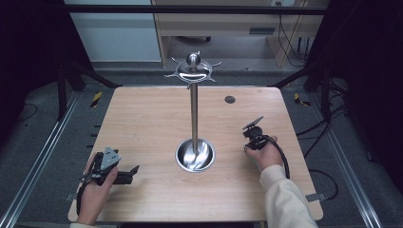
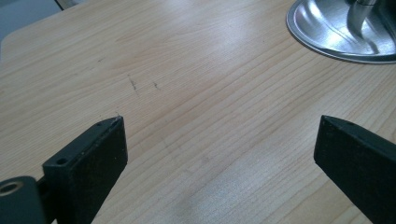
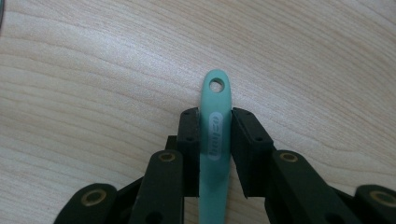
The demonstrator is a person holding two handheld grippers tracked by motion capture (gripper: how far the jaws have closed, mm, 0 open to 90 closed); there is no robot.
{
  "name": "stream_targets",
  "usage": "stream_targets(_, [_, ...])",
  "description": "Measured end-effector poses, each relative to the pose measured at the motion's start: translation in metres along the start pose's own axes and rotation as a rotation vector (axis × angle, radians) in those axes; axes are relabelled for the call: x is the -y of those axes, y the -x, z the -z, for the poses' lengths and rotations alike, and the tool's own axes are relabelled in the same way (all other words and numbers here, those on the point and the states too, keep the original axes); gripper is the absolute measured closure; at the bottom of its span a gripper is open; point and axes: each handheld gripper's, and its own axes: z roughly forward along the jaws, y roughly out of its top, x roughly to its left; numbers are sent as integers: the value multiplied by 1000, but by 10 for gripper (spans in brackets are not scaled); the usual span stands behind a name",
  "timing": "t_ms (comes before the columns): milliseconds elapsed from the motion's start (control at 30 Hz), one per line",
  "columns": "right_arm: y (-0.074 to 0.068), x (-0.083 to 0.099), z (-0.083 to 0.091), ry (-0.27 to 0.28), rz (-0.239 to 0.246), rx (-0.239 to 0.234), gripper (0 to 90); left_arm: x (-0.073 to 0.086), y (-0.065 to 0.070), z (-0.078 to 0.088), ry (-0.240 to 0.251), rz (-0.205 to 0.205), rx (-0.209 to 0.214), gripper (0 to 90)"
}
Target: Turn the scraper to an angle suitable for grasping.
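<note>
Two hands come in from the near edge of the wooden table [image 1: 142, 118], each holding a gripper. The left hand [image 1: 97, 192] lies low at the table's near left corner, forearm pointing away from the person, and the left gripper [image 1: 135, 169] points rightward along the tabletop toward the steel stand [image 1: 194, 109]; in the left gripper view its jaws stand wide apart over bare wood with nothing between them, and the rim of the stand's dish-shaped base [image 2: 327, 44] lies ahead at the upper right. The right hand [image 1: 266, 154], in a pale sleeve [image 1: 285, 199], reaches in on the right side of the stand, wrist bent so that the right gripper [image 3: 215, 116] looks down at the tabletop. Its jaws are closed against both sides of a teal handle [image 3: 215, 126], whose end with the hanging hole sticks out past the jaw tips, over the wood.
</note>
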Motion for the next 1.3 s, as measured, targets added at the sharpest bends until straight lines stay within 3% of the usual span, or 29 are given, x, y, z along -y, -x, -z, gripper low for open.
stream_targets(100, [1,0,1,5,-8,-9,741,0,0,0,0,1,-1,26])
stream_targets(233, [2,2,13,53,-5,-27,743,1,-1,-1,-3,2,-2,26])
stream_targets(367, [4,3,39,137,-1,-32,744,1,0,0,-5,-2,-2,25])
stream_targets(800, [0,-1,99,272,79,-13,745,1,-1,-1,-9,-4,-3,26])
stream_targets(1300, [-1,-4,136,375,99,-8,744,1,-1,0,-8,-4,-3,26])
